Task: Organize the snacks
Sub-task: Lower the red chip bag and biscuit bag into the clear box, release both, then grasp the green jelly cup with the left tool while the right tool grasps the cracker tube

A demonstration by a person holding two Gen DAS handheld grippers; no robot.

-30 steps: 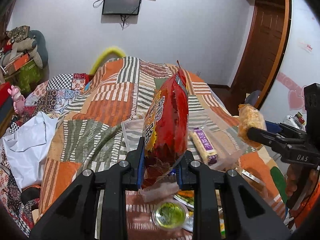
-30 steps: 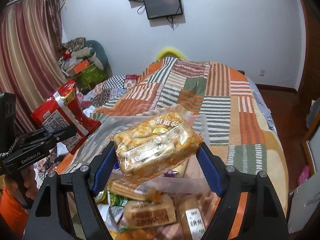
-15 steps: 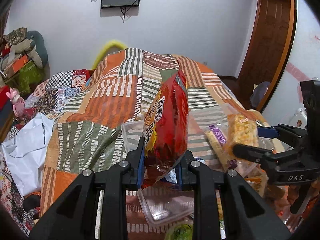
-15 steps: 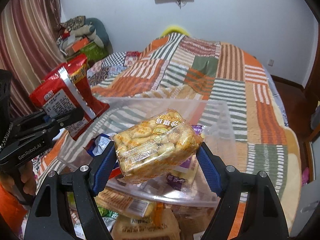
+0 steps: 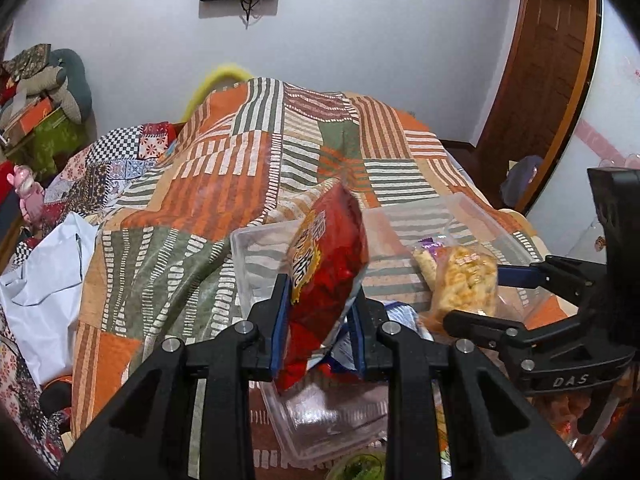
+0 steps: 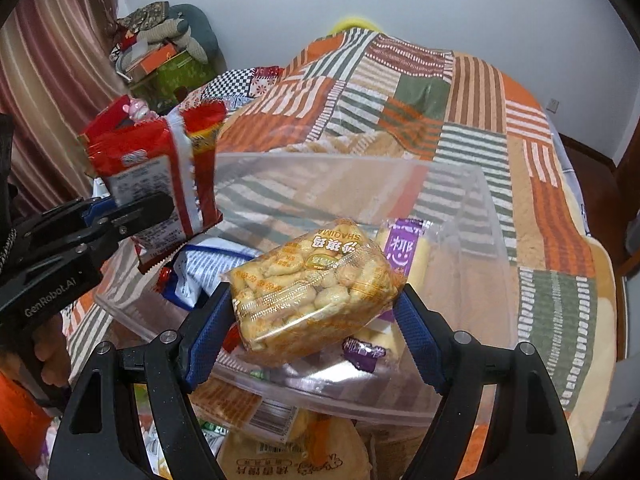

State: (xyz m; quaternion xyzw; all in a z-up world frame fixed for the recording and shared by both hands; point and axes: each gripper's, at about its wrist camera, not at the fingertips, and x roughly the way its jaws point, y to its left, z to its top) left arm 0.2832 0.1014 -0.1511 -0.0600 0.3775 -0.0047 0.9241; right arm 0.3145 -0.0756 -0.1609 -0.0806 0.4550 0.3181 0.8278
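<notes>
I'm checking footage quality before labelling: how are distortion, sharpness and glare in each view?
Left wrist view: strong fisheye bend in the door frame, dark corner vignette, red snack bag slightly soft. Right wrist view: same curvature, pastry pack sharp with mild wrapper sheen; clear bin shows faint reflections.

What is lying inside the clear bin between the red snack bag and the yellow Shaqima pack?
In the right wrist view, a blue-and-white packet lies in the clear bin between the red snack bag and the Shaqima pack.

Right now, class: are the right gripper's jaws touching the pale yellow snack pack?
Touching. In the right wrist view the right gripper has both blue pads pressed against the sides of the pale yellow snack pack.
</notes>
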